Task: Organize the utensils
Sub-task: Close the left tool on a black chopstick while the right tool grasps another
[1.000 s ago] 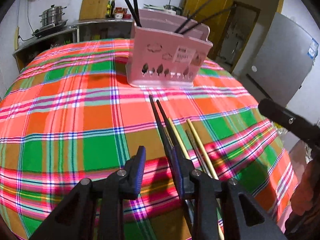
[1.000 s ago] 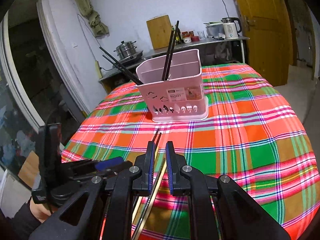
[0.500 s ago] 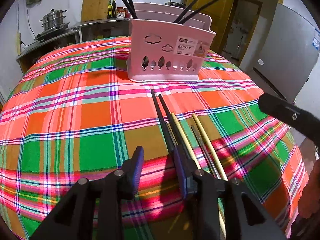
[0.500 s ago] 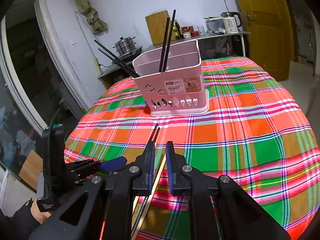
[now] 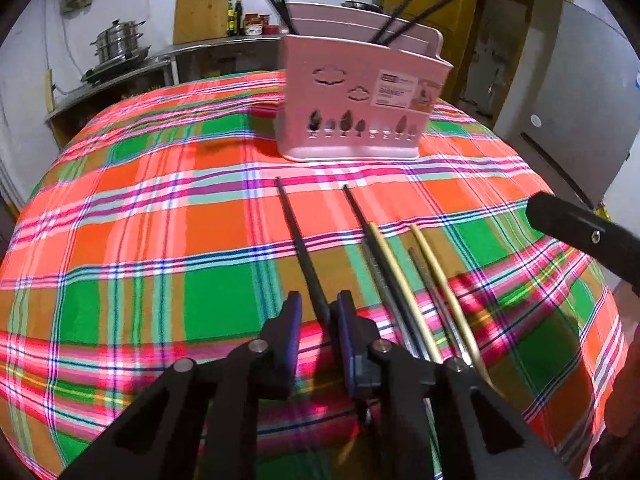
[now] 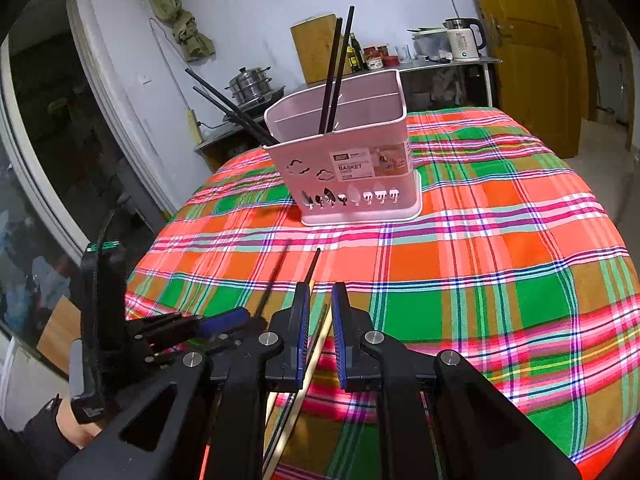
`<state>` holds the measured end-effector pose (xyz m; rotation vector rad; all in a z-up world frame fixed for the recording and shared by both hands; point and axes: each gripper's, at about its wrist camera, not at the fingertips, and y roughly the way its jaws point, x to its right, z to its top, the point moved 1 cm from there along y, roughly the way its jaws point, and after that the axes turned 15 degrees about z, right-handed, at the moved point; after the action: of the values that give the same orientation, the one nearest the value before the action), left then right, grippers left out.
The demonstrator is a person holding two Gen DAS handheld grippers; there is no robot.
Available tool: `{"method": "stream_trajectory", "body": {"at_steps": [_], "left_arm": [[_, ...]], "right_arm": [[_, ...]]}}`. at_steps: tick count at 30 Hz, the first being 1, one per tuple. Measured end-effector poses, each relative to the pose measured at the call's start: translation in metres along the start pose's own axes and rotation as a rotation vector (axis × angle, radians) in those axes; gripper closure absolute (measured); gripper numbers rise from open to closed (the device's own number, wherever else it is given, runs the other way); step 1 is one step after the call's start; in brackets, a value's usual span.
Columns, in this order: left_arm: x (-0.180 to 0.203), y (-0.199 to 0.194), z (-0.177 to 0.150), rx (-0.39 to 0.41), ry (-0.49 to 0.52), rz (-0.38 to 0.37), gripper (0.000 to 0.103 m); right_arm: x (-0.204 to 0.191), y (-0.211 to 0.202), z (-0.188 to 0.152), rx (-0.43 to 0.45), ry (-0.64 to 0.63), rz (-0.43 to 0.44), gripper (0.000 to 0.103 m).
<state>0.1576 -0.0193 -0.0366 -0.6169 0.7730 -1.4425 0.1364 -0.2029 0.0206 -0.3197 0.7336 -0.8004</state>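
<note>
Left gripper [image 5: 316,314] had just been closing its jaws w/ one black chopstick [image 5: 298,236] between them; chopstick lay against the right pad, small gap showing on the other side, so I couldn't tell if it was really clamped yet. That stick pointed toward the pink basket [image 5: 360,112] further back on the plaid tablecloth [image 5: 132,220]. Second black chopstick [image 5: 360,216] sat just to the right, apart from the first, w/ two yellow chopsticks [image 5: 390,256] beside it, all flat on the cloth. Right gripper [image 6: 320,312] hung low over the yellow pair, jaws nearly together w/ a narrow gap; one yellow stick ran under that gap, but I couldn't see the pads pressing on anything. Basket stood upright, black chopsticks [image 6: 334,76] already leaning in its compartments. Pots, bottles and a kettle [image 6: 464,40] sat on the counter behind.
</note>
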Motion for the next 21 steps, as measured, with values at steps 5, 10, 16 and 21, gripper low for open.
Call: {"method": "stream_trajectory", "body": {"at_steps": [5,10,16,21], "left_arm": [[-0.025,0.003,0.001,-0.014,-0.046,0.018,0.085],[-0.04,0.009,0.011,-0.039,-0.076,-0.019,0.085],[-0.05,0.029,0.035,-0.066,-0.123,-0.061,0.085],[-0.045,0.041,0.042,-0.068,-0.104,-0.063,0.085]], "right_arm": [[-0.003,0.016,0.002,-0.042,-0.014,-0.006,0.092],[-0.008,0.043,0.008,-0.099,-0.034,0.004,0.092],[-0.007,0.085,0.015,-0.188,-0.059,-0.032,0.092],[0.006,0.11,0.018,-0.241,-0.037,-0.079,0.092]]}}
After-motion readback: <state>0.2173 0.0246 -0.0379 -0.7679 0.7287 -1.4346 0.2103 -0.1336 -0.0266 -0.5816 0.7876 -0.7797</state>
